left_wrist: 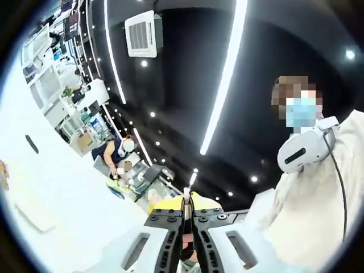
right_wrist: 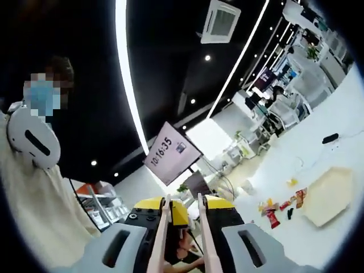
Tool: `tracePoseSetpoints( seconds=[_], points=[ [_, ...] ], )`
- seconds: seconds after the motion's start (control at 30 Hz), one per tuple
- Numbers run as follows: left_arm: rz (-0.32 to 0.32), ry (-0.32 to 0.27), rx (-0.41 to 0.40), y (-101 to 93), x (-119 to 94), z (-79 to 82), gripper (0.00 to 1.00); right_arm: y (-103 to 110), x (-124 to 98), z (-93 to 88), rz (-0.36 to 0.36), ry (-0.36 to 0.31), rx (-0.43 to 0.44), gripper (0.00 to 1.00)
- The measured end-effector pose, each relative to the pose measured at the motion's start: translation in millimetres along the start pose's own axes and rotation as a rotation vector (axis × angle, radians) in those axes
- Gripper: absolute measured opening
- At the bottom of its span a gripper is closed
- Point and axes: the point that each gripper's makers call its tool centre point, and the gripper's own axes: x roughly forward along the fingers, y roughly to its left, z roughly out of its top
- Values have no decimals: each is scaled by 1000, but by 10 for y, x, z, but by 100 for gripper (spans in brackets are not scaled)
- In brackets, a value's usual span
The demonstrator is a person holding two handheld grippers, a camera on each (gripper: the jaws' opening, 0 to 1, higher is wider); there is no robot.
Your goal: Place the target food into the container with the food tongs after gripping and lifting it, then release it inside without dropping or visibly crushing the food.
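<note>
Both views tilt up toward a dark ceiling. My left gripper [left_wrist: 186, 211] rises from the bottom edge with its black jaws pressed together and nothing showing between them. My right gripper [right_wrist: 183, 211] has its jaws a narrow gap apart, with a pale strip along each inner face and nothing held between them. On a white tabletop [right_wrist: 335, 227] at the lower right lie several small colourful food pieces [right_wrist: 277, 209] next to a shallow beige container [right_wrist: 330, 196]. Both grippers are far above these.
A person in a pale top [left_wrist: 318, 199] wearing a white headset [left_wrist: 301, 149] stands close by, also at the left of the right gripper view [right_wrist: 28, 193]. A second person [left_wrist: 120, 152] sits at a far desk. A clock screen [right_wrist: 170, 151] hangs ahead. A small black object [right_wrist: 330, 138] lies on the table.
</note>
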Motion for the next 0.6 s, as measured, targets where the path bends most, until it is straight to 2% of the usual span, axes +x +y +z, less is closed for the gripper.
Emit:
tracePoseSetpoints(
  seconds=[0.17, 0.37, 0.5, 0.57, 0.6],
  points=[
    [6, 23, 6, -18, -182, 14, 1, 54, 101, -136, -7, 6, -29, 26],
    [6, 45, 20, -30, -421, 92, 2, 84, 297, -289, -36, -5, -14, 26],
    [0, 49, 30, -47, -594, 185, 5, 85, 382, -287, -64, -37, -11, 27],
    [23, 45, 63, -24, -717, 277, 3, 71, 424, -285, -86, -49, -23, 27],
    [44, 53, 115, 1, -779, 317, 1, 66, 452, -303, -98, -44, -31, 27]
  ],
)
